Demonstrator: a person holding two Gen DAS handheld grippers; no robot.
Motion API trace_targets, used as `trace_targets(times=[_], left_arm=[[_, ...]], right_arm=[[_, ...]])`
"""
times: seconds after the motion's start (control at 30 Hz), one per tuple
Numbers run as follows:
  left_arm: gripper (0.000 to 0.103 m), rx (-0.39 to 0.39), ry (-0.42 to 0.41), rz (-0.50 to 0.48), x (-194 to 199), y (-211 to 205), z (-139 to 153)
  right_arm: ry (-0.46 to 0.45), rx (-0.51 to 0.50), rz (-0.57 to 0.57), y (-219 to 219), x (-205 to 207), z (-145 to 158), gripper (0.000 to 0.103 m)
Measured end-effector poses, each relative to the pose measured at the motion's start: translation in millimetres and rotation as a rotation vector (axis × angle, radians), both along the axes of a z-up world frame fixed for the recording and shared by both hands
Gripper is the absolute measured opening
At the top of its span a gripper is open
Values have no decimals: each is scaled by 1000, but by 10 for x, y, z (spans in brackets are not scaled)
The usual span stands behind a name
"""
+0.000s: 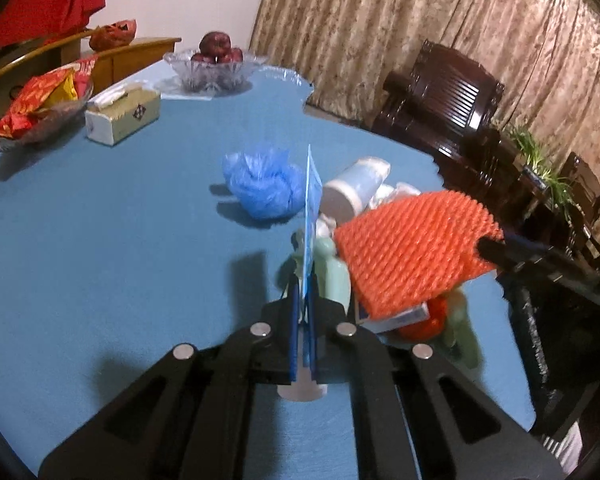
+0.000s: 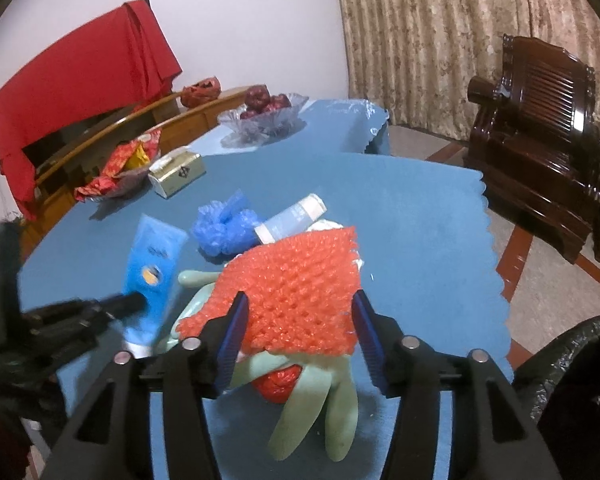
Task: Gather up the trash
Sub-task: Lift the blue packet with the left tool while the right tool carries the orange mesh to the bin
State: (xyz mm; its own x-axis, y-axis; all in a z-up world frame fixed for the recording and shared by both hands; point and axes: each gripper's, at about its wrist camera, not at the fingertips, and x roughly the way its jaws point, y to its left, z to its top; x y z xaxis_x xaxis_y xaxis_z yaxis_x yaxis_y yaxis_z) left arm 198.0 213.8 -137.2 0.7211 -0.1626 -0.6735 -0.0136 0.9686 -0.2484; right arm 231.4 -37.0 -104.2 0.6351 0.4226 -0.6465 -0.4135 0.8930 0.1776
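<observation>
- The left hand-held gripper (image 1: pixel 305 280) is clamped tight on a flat blue tube (image 2: pixel 153 268), which stands on edge between its pads, cap end toward the camera (in the left wrist view the tube shows only as a thin blue blade).
- The right hand-held gripper (image 2: pixel 300 304) stands partly open around an orange foam net (image 2: pixel 296 292); the net's edges lie near both blue pads, but whether the pads press on it I cannot tell.
- The net lies on top of a small trash heap near the right edge of the bench (image 2: pixel 420 216), which is covered in a blue cloth.
- Under the net lies a pale green rubber glove (image 2: pixel 332 412), fingers pointing toward the camera, with a crumpled red wrapper (image 2: pixel 278 384) on it.
- Behind the heap lie a bunched blue plastic bag (image 2: pixel 220 228) and a white-and-blue bottle (image 2: pixel 292 216) on its side, close together.
- Farther back on the bench stand a tissue box (image 2: pixel 176 174), a dish of red and yellow snack packets (image 2: pixel 116 176) and a glass bowl of dark red fruit (image 2: pixel 264 116).
- A black bin bag's rim (image 2: pixel 572 344) shows at the lower right, beside the bench.
</observation>
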Motion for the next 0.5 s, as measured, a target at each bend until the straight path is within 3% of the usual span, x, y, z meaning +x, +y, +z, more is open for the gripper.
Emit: trace_targets(times=[0.13, 0.17, 0.2, 0.23, 0.3, 0.5], left_arm=[[3, -4, -9, -10, -6, -49, 92], [3, -4, -10, -14, -6, -67, 105], [3, -4, -11, -17, -9, -82, 109], [3, -3, -11, -17, -12, -92, 121], [3, -5, -15, -15, -28, -103, 150], [3, 6, -26, -15, -73, -159, 260]], right_arm=[[24, -21, -4, 30, 57, -96, 67], [28, -15, 6, 37, 64, -108, 61], [29, -13, 22, 50, 62, -114, 45], [31, -9, 39, 47, 60, -112, 40], [20, -1, 75, 61, 28, -87, 11], [-44, 68, 119, 12, -110, 131, 10]])
